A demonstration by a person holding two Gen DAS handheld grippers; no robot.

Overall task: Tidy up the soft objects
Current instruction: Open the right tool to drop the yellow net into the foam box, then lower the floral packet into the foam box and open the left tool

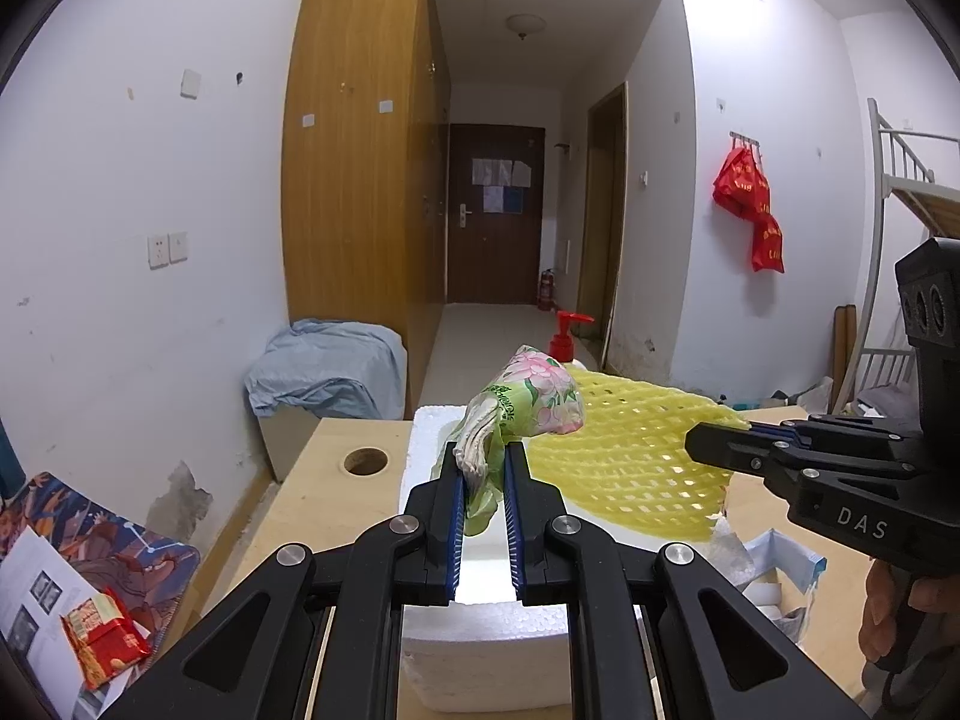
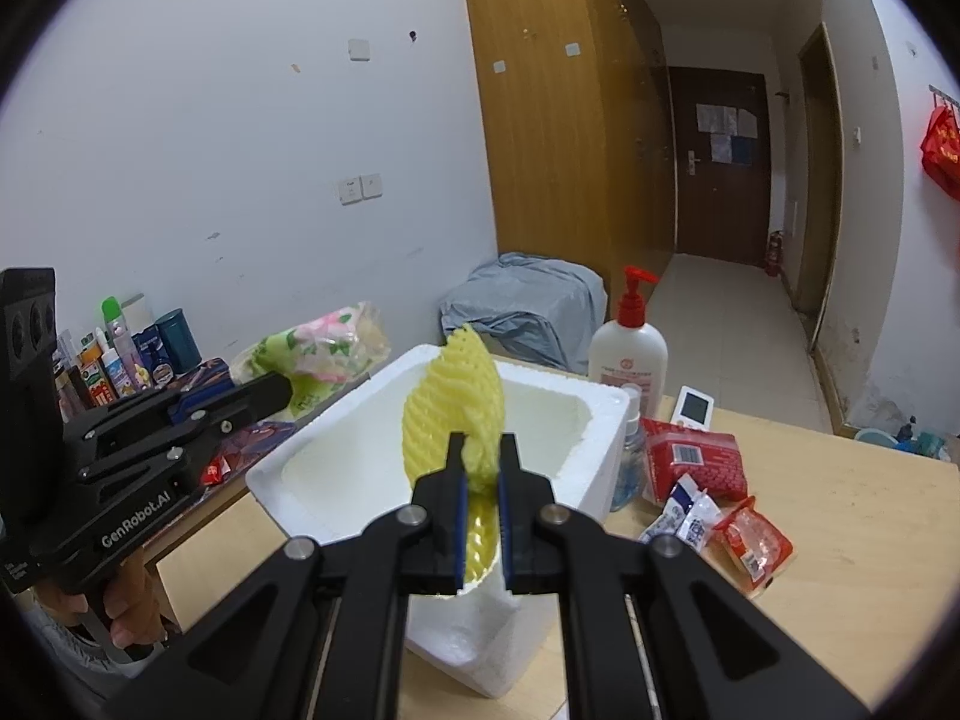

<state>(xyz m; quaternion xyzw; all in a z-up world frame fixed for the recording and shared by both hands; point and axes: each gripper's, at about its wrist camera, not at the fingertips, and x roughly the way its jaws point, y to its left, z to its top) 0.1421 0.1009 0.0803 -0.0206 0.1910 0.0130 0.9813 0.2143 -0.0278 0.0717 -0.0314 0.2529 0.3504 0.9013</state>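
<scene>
We are mid-carry, with a soft thing in each gripper and the foam box (image 2: 384, 420) below as the likely place for both. Our left gripper (image 1: 485, 468) is clamped on the bunched neck of a floral bag (image 1: 534, 393), which stands up and forward from the jaws over the near end of the box. Our right gripper (image 2: 482, 462) is pinched on one edge of a yellow foam net (image 2: 459, 387), which rises like a fan above the box's open hollow. Neither item rests in the box yet, as far as we can judge; both hang from the jaws.

The next move, we think, calls for lowering each piece into the hollow and letting go once it sits on the floor of the box. The two items crowd the same opening, so one should probably go in first, with the other held clear.

The bag is thin, crinkled film, green with pink flowers, puffed at its far end and crushed to a rope where we hold it. The net is a pale yellow mesh of soft foam, springy-looking, broad and slightly curled, squashed flat only between the pads. The box is white, deep and looks empty inside, set on the wooden table (image 2: 840, 510).
</scene>
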